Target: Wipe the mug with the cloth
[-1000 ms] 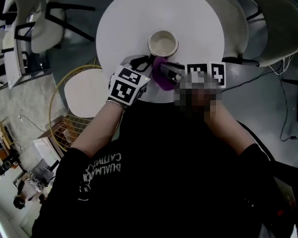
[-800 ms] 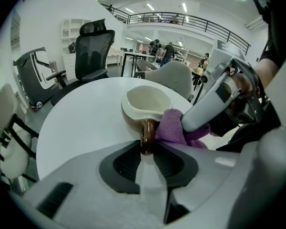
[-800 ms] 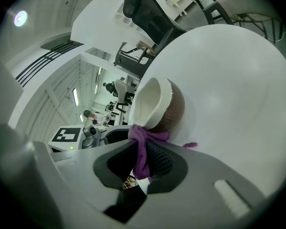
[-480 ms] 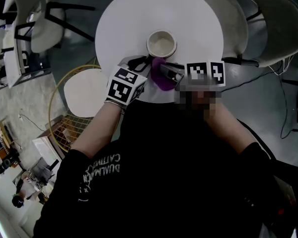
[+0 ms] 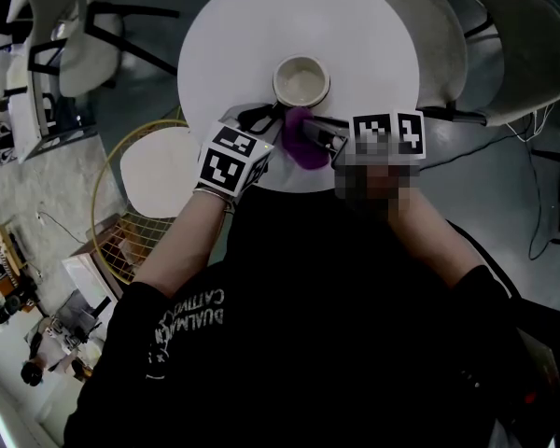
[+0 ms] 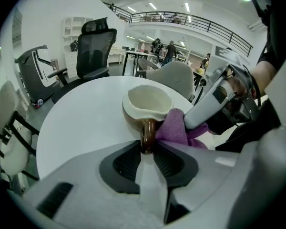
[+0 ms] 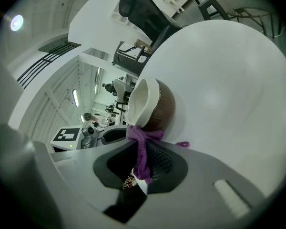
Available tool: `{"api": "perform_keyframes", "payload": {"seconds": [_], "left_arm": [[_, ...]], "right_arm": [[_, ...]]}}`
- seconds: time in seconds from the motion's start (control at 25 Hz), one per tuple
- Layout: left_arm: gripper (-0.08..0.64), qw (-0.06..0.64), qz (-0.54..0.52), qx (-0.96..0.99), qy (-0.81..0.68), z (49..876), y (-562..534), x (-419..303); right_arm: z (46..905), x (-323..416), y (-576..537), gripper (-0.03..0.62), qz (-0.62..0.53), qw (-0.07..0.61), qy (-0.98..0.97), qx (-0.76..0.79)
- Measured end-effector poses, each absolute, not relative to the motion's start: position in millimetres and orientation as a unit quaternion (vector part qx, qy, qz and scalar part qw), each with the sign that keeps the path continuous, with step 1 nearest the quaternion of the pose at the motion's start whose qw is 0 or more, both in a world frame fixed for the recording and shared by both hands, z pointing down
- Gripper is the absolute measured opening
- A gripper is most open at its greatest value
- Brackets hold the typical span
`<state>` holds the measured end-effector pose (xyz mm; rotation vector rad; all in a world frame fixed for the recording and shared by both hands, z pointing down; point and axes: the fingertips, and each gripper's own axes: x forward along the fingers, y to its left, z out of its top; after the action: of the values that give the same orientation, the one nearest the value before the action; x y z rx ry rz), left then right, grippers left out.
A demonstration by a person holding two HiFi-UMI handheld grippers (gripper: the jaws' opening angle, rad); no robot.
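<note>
One mug (image 5: 301, 80), cream inside and brown outside, sits on the round white worktop (image 5: 373, 35), on the half nearer the person. Its single brown handle (image 6: 148, 133) points back toward the person, and the left gripper (image 6: 148, 149) is clamped on that handle. One purple cloth (image 7: 141, 137) is pinched in the right gripper (image 7: 143, 149), whose jaws are closed on it. The bunched front of the cloth touches the mug's brown side just under the rim, to the right of the handle. So there are two grippers, and both meet at the one mug. One small purple scrap (image 7: 182, 143) lies on the worktop just beside the right gripper. Past the far edge stand one black office chair (image 6: 97, 44) and one pale chair (image 6: 174, 78). On the floor to the left lies one smaller round white top (image 5: 159, 171) inside one yellow hoop (image 5: 101, 180).
</note>
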<state>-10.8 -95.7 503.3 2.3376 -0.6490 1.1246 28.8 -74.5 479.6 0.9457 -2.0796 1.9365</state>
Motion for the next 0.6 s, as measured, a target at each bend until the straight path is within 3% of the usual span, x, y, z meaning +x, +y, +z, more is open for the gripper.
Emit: {"api": "perform_keyframes", "payload": {"seconds": [0.6], "left_arm": [[0.083,0.232,0.403,0.852,-0.241,504.1,-97.2,-10.2]], "right_arm": [[483.0,35.6,-73.4,0.058,0.648,0.077,-0.690,0.314]]}}
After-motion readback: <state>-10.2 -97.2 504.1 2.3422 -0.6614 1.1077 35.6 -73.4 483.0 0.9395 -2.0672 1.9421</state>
